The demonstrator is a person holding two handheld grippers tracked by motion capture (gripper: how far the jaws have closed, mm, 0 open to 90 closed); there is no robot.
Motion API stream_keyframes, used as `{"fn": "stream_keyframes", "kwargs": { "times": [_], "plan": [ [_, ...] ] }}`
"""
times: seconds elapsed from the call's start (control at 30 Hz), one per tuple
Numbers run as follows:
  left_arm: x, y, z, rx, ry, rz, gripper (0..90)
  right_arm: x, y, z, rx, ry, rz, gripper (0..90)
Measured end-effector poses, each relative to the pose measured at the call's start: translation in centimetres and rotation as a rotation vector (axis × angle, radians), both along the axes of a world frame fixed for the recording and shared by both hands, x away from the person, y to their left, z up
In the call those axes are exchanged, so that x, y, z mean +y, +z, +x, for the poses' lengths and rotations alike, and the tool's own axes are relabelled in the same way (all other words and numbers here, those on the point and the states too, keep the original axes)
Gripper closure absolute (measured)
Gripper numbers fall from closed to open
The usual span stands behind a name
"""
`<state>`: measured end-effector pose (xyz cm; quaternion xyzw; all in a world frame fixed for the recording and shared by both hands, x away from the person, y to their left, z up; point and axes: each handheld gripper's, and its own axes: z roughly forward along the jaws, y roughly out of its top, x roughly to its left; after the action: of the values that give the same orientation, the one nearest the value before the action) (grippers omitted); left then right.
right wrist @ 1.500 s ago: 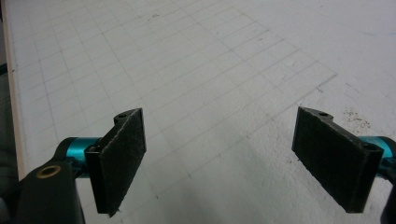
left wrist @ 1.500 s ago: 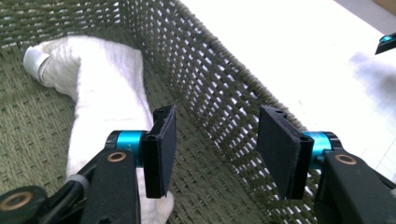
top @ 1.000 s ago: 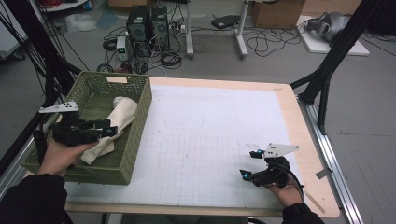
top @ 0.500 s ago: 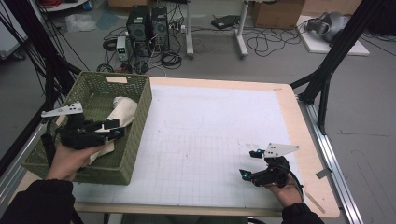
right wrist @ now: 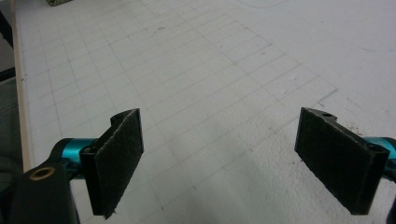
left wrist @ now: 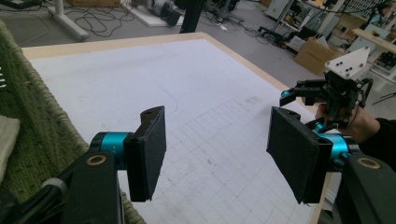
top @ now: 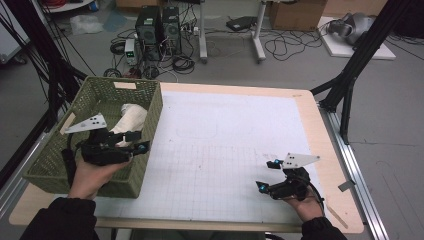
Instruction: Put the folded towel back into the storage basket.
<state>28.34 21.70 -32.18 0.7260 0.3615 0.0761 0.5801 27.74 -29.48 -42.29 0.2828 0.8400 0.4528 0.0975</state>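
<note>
A green woven basket (top: 49, 165) stands on the table's left side with a cream cloth (top: 131, 116) lying in it. My left gripper (top: 139, 141) hovers over the basket's right wall, pointing toward the table. Its jaws have just been opening and stand open with nothing between them. In the left gripper view the left gripper (left wrist: 217, 135) looks across the white mat, with the basket wall (left wrist: 32, 107) and an edge of the cloth (left wrist: 4, 140) at the left. My right gripper (top: 265, 174) rests low near the front right of the table, open and empty, as the right gripper view confirms for the right gripper (right wrist: 219, 140).
A white gridded mat (top: 225, 130) covers the wooden table (top: 332, 165). Computer towers (top: 157, 22), cables and black frame legs (top: 350, 80) stand on the floor beyond the far edge.
My left gripper has moved right, from over the cloth to the basket's right wall, and its jaws stand a little wider. The right gripper has stayed put.
</note>
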Motion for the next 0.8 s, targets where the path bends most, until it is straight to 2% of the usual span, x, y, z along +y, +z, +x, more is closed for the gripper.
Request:
{"fn": "stream_keyframes", "kwargs": {
  "times": [0.27,0.8],
  "plan": [
    [-2.2,-0.2,-0.2,-0.009,-0.017,0.006,36.9,0.0,0.0,0.0,-0.005,-0.001,0.001,14.6],
    [-5.4,-0.7,-1.1,-0.058,0.004,0.038,35.5,0.0,0.1,0.0,-0.01,0.006,0.007,14.5]
  ]
}}
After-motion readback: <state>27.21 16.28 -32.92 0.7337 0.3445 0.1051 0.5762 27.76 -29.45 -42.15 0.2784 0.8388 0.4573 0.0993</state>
